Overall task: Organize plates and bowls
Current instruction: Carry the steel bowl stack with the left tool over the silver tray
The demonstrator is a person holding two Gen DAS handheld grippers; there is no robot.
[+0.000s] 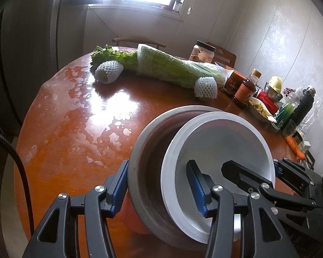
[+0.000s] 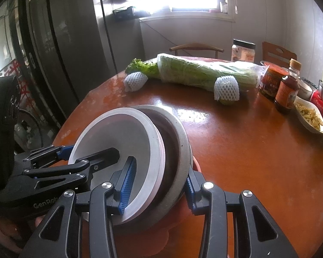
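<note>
A stack of dishes is held tilted above the round orange table (image 1: pixel 79 129): a white plate (image 1: pixel 215 137) nests inside a larger grey bowl with a dark inside (image 1: pixel 152 129). An orange dish (image 2: pixel 174 225) shows under the stack. My left gripper (image 1: pixel 159 185) is shut on the stack's rim, one finger outside the grey bowl and one inside the white plate. My right gripper (image 2: pixel 159 185) is shut on the opposite rim of the same stack, on the white plate (image 2: pixel 118 137) and the grey bowl (image 2: pixel 178 133). Each gripper shows in the other's view.
Wrapped cabbage (image 1: pixel 172 66) and two white foam nets (image 1: pixel 108 71) lie at the table's far side. Jars, sauce bottles (image 1: pixel 245 88), a snack dish, a black flask (image 1: pixel 305 105) and a carrot (image 1: pixel 295 148) crowd the right edge. Chairs stand behind, a dark fridge at left.
</note>
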